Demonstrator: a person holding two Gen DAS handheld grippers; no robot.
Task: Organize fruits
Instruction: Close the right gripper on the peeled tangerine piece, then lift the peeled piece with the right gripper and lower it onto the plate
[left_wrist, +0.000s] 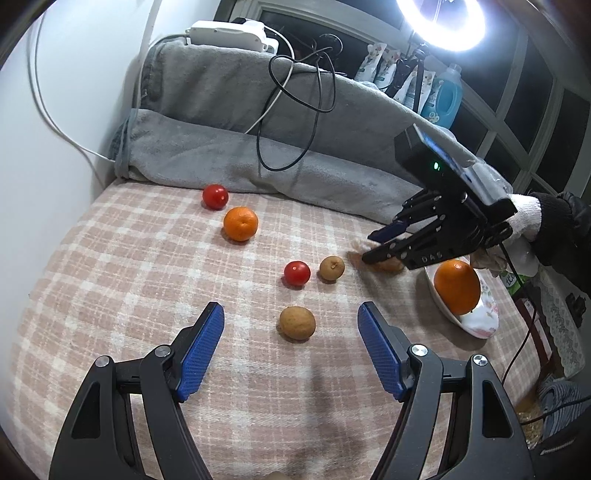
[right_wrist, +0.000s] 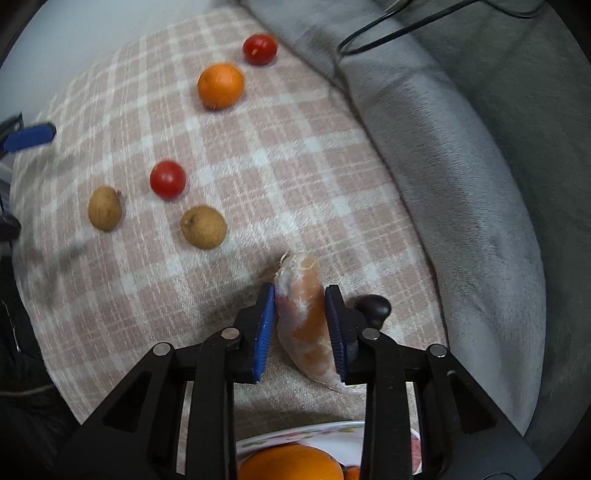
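Peeled orange segment (right_wrist: 303, 314) (white pith)

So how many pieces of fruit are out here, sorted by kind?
Whole oranges: 2, one on the blanket, one in the dish
Red tomatoes: 2
Brown round fruits: 2
Peeled orange segment: 1
Total: 7

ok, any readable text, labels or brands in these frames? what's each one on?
"DAS": embossed on the right hand-held gripper, on its black body.
Pouches and blue bottle by the window: print too small to read.
Green packaging beyond the plate: lettering cut off, illegible.
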